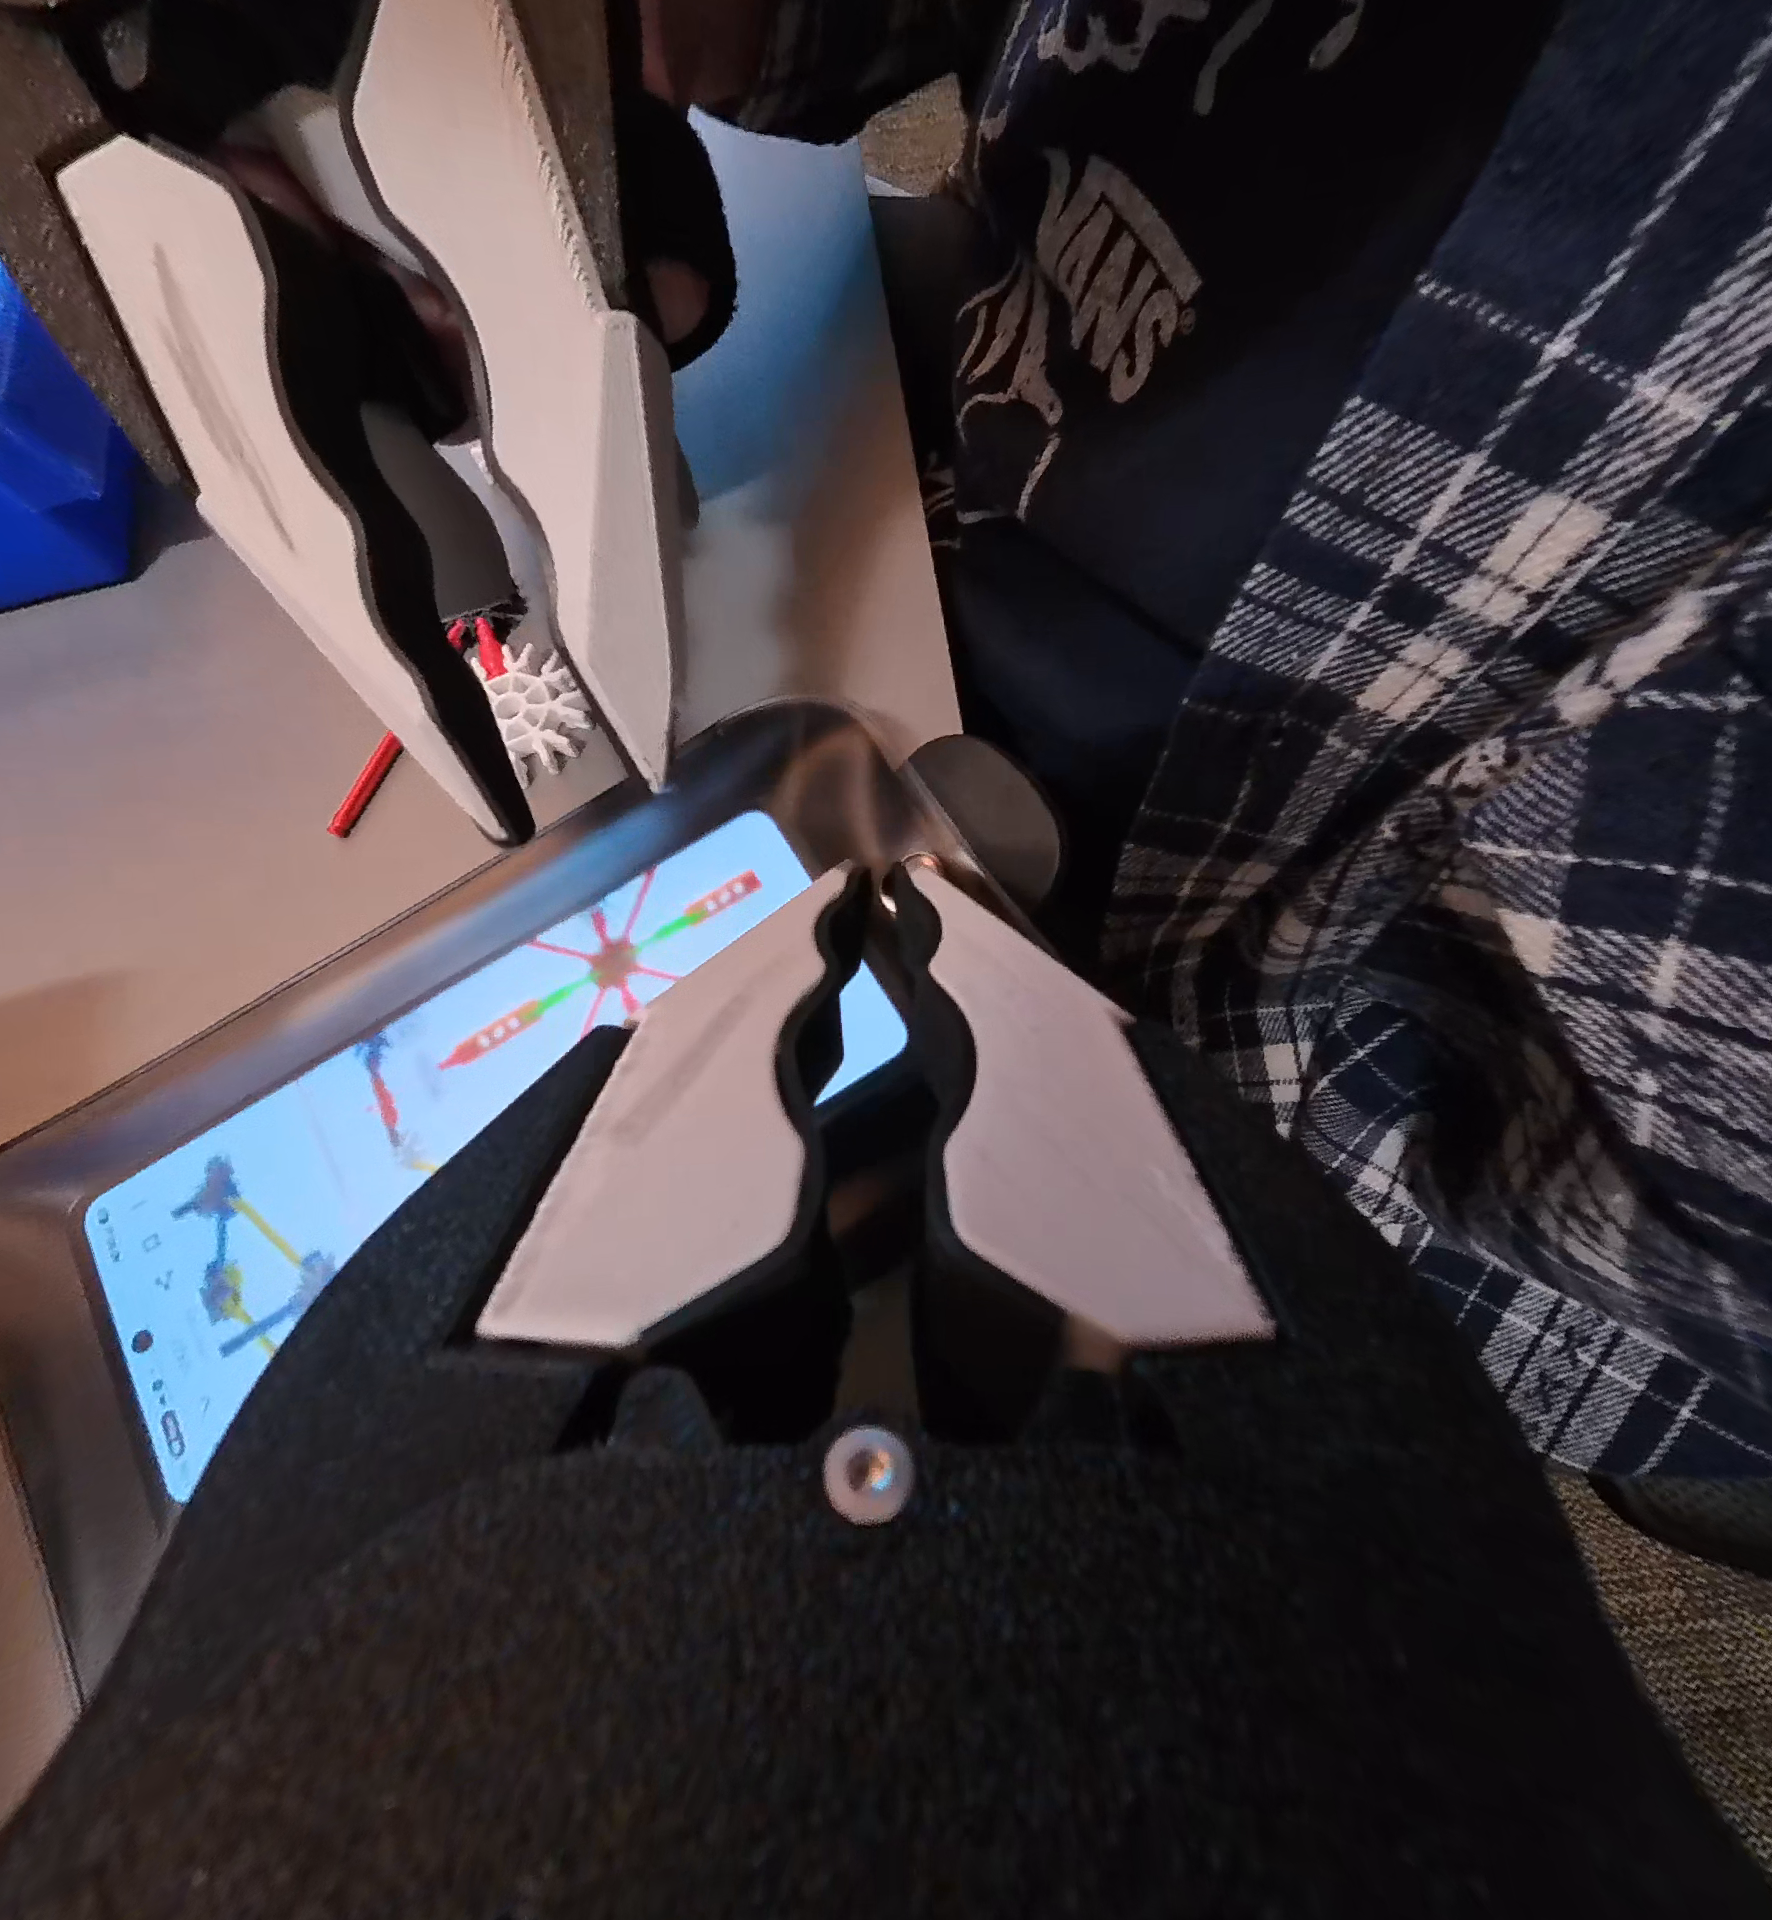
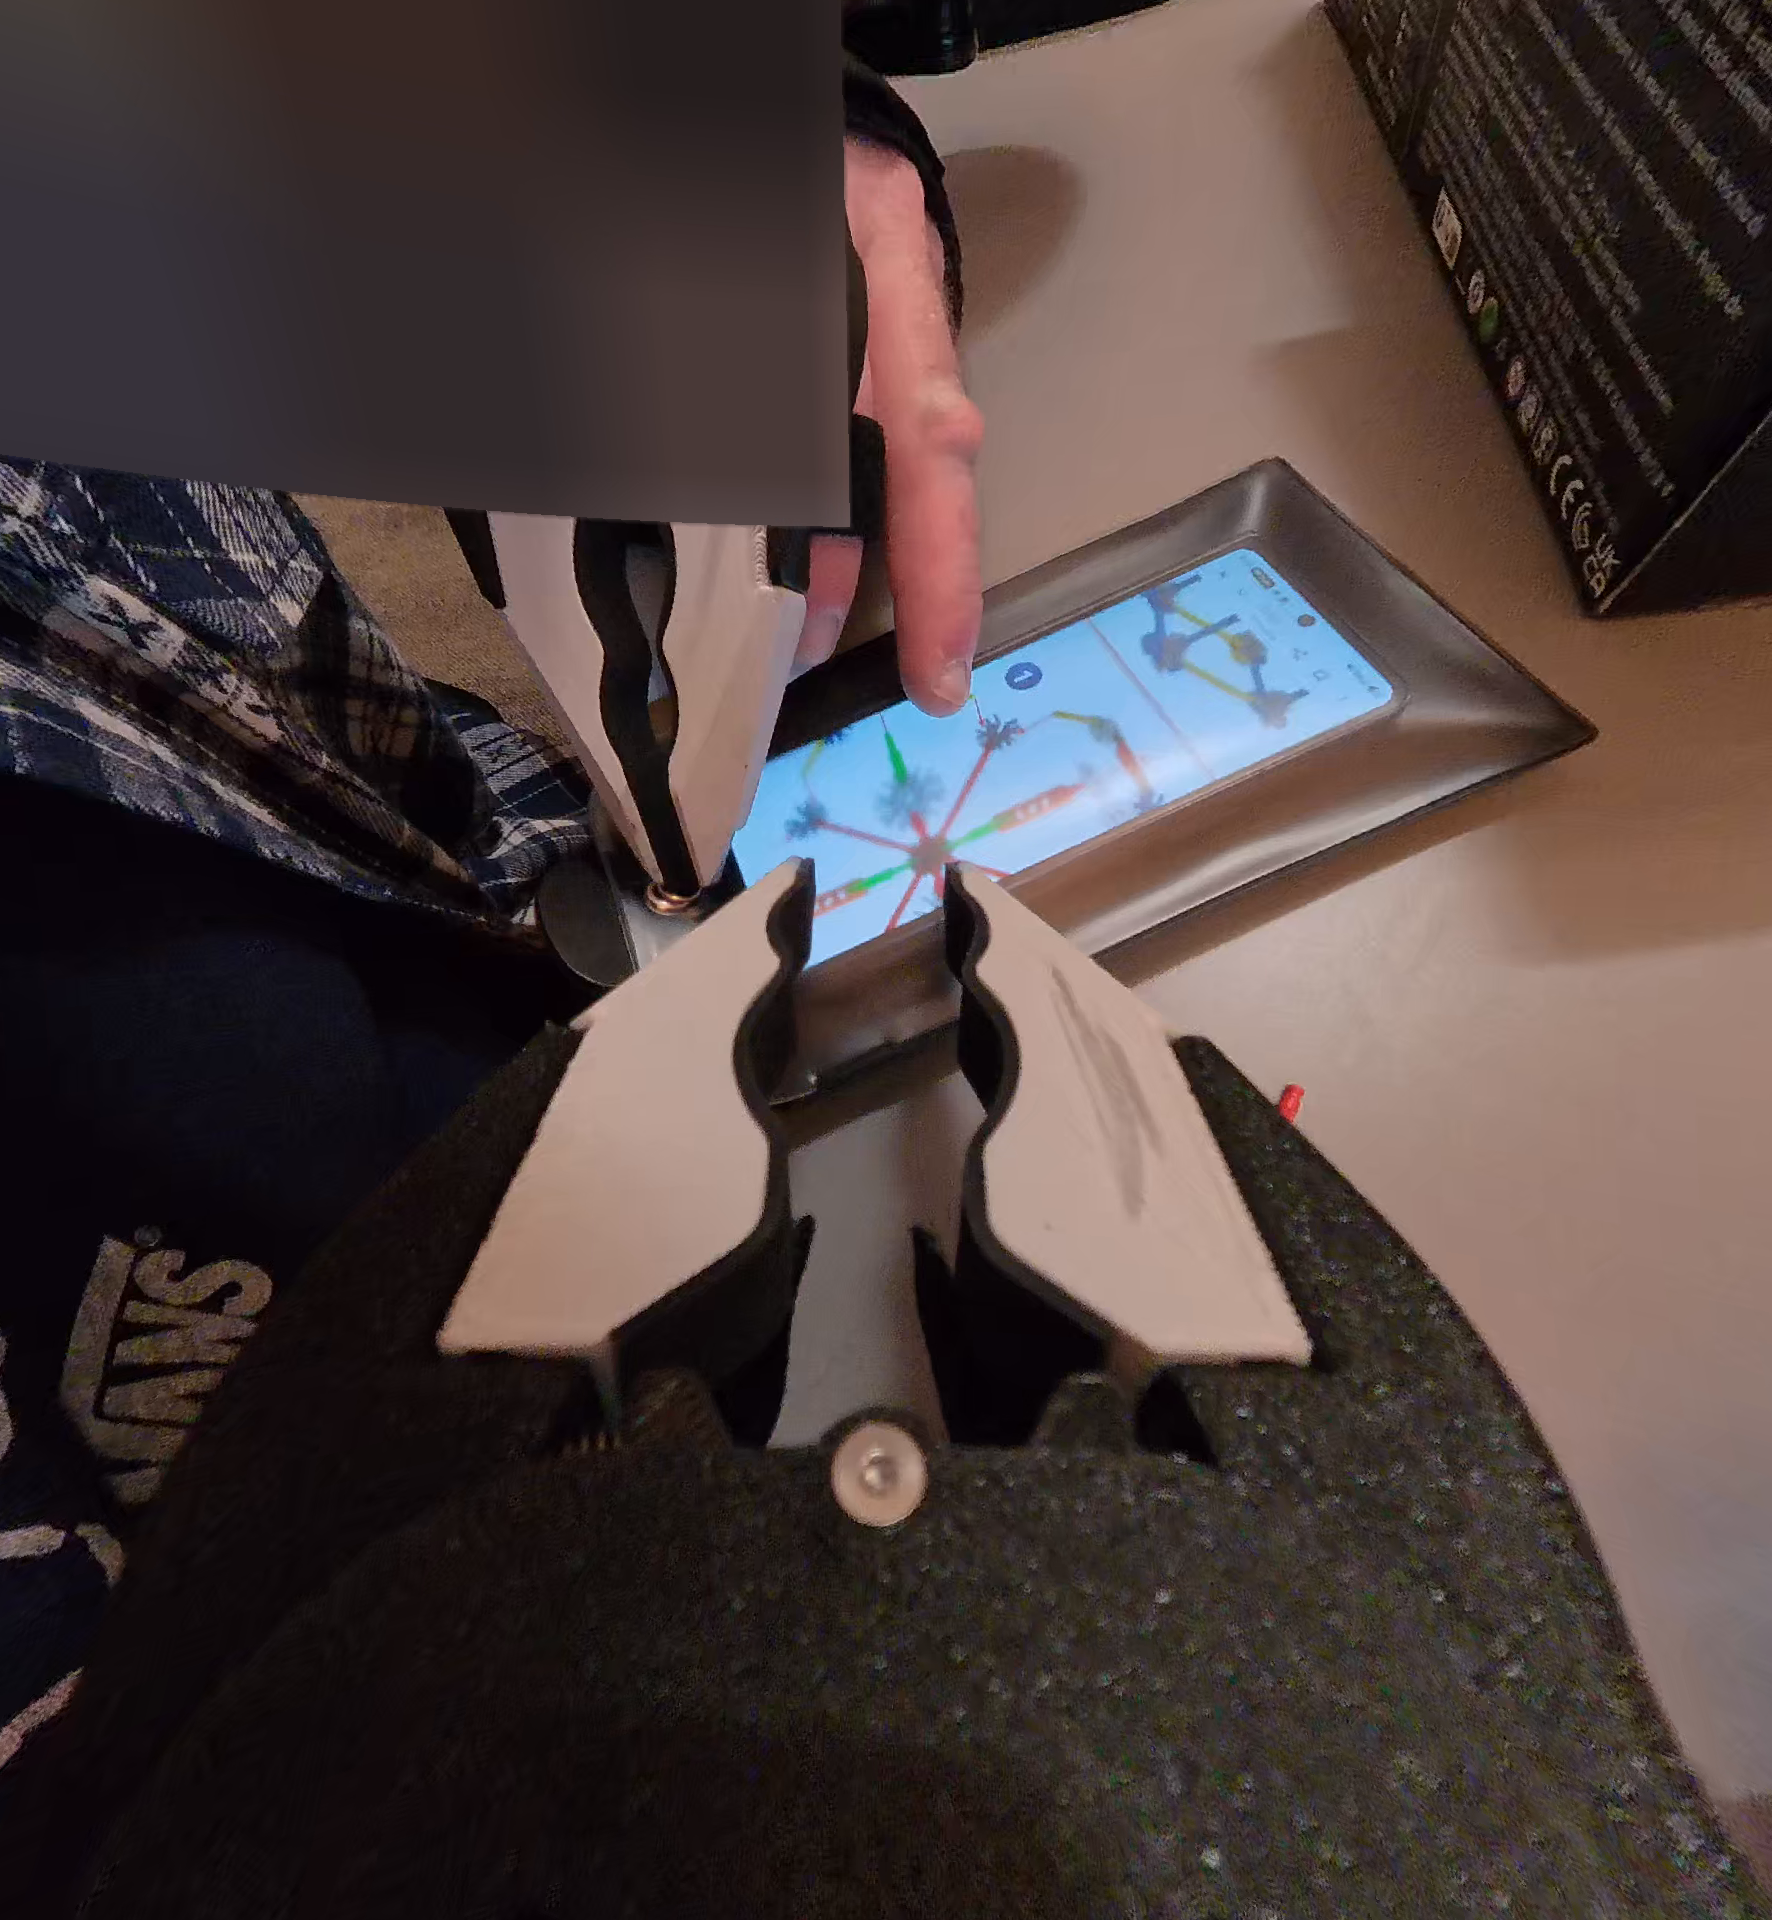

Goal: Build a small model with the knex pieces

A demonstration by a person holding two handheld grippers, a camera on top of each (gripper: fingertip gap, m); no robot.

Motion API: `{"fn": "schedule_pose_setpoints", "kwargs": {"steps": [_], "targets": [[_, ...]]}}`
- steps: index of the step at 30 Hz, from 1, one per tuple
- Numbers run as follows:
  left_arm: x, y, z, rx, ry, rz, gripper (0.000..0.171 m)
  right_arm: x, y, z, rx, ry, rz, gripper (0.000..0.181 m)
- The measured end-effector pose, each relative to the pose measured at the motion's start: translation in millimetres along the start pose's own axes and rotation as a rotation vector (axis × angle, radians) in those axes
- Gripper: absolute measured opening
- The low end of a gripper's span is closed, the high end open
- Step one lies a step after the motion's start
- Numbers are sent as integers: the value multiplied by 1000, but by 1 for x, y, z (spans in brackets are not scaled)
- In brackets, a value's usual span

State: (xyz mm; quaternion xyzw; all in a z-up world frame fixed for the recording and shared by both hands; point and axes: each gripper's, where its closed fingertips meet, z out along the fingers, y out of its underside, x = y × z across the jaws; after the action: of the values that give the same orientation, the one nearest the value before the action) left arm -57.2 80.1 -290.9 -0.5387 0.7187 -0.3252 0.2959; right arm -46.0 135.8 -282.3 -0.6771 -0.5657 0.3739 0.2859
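A phone (image 1: 425,1122) with a lit screen of coloured rod-and-connector drawings lies in a dark holder (image 1: 290,987) on the table. My left gripper (image 1: 877,883) is shut, its tips at the holder's corner by a small metal knob (image 2: 674,899). It also shows in the right wrist view (image 2: 669,868). A bare finger (image 2: 939,623) beside it touches the phone screen (image 2: 1121,727). My right gripper (image 2: 880,883) is open and empty, hovering over the holder's near end (image 2: 892,997). In the left wrist view, the right gripper (image 1: 581,795) has a white snowflake connector (image 1: 534,712) and red rods (image 1: 362,784) showing between and beside its fingers.
A blue bin (image 1: 9,468) stands at the table's left. A black cardboard box (image 2: 1640,260) stands beyond the phone holder. A person in a dark plaid shirt (image 1: 1536,831) sits close against the table edge. Bare tan tabletop (image 2: 1433,1039) lies to the right. About 6 centimetres separates my left fingertips from my right.
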Motion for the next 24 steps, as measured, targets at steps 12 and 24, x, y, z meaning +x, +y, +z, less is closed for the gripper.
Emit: {"fn": "schedule_pose_setpoints", "kwargs": {"steps": [12,24], "targets": [[-1,-3,1,-5,1,3,3,1,0,-2,6,2,4,24],[-1,-6,3,-10,7,2,2,0,0,-4,11,4,3,24]]}}
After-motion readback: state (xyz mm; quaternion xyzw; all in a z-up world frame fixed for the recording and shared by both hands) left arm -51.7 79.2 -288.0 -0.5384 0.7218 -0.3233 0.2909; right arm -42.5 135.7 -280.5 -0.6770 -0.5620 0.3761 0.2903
